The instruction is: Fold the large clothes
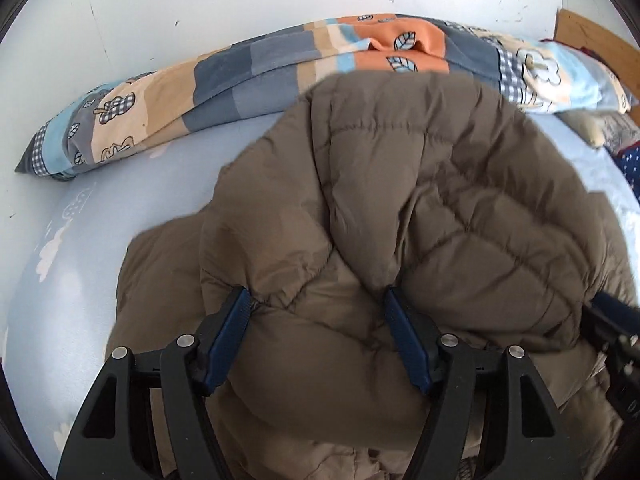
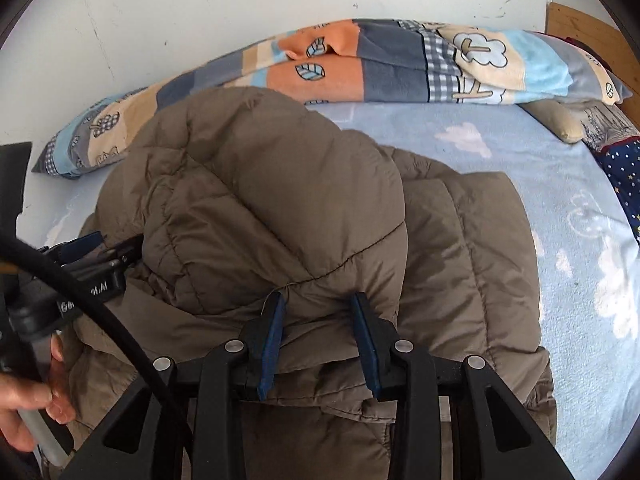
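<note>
A brown quilted puffer jacket (image 1: 400, 200) lies bunched on a light blue bed sheet (image 1: 80, 260). My left gripper (image 1: 314, 300) holds a thick puffy fold of it, and both blue pads (image 1: 236, 312) touch puckered fabric. The jaws stand wide around the fold. In the right wrist view the jacket (image 2: 260, 184) is doubled over, with a rounded flap on top. My right gripper (image 2: 316, 300) is shut on the near edge of that flap. The left gripper (image 2: 92, 256) shows at the left edge there, partly under the jacket. The right gripper (image 1: 612, 316) peeks in at the left view's right edge.
A folded patchwork quilt (image 2: 400, 60) lies along the white wall at the back. A beige pillow (image 2: 560, 120) and a dark blue starred one (image 2: 624, 168) lie by the wooden headboard (image 2: 580, 28). A hand (image 2: 24, 412) and a black cable (image 2: 100, 312) show at lower left. Bare sheet (image 2: 520, 184) lies right of the jacket.
</note>
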A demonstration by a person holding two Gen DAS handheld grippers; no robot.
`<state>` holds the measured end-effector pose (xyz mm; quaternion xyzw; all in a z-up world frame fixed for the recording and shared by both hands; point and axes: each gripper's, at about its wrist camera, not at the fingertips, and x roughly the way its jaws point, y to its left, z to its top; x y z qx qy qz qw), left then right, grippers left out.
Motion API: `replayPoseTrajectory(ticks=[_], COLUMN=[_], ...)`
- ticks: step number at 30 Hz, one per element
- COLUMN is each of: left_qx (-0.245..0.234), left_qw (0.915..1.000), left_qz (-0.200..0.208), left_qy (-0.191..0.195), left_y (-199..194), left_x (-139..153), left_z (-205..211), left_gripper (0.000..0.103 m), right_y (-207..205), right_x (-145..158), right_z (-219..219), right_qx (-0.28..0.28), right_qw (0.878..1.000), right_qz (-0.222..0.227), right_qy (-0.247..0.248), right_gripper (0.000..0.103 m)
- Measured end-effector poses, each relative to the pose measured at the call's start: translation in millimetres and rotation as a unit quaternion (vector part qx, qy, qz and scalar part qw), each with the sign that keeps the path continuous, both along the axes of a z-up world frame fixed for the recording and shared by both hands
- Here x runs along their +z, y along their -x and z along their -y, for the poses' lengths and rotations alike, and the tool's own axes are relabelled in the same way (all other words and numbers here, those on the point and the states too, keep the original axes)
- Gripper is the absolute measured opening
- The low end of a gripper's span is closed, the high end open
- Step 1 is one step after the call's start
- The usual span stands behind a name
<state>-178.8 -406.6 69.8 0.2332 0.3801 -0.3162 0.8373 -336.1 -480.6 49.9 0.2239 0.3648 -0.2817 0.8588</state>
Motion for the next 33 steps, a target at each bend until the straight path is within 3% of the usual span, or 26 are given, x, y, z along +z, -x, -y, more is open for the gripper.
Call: replayPoseTrajectory(ticks=[6, 15, 19, 26, 33], left_qx=[0.002, 0.007, 0.011, 0.027, 0.026], left_qw=[0.9990, 0.9978, 0.9986, 0.9991, 0.9992], left_qz=[0.023, 0.052, 0.041, 0.011, 0.017], left_qy=[-0.037, 0.040, 0.031, 0.032, 0.024], left_y=[10, 45, 45, 34, 35], left_x=[-8, 30, 20, -7, -17], left_z=[4, -35, -31, -31, -29], left_gripper=[0.068, 0.068, 0.068, 0.073, 0.075], right_y=[-4, 7, 7, -1, -3], right_x=[-15, 26, 36, 10, -7], right_z=[-1, -16, -26, -19, -15], right_qx=[0.003, -0.003, 0.007, 0.011, 0.012], right_qw=[1.000, 1.000, 0.999, 1.000, 1.000], right_qz=[-0.017, 0.024, 0.031, 0.000, -0.010], right_qy=[-0.007, 0.004, 0.022, 0.002, -0.006], right_gripper=[0.038, 0.038, 0.038, 0.038, 0.038])
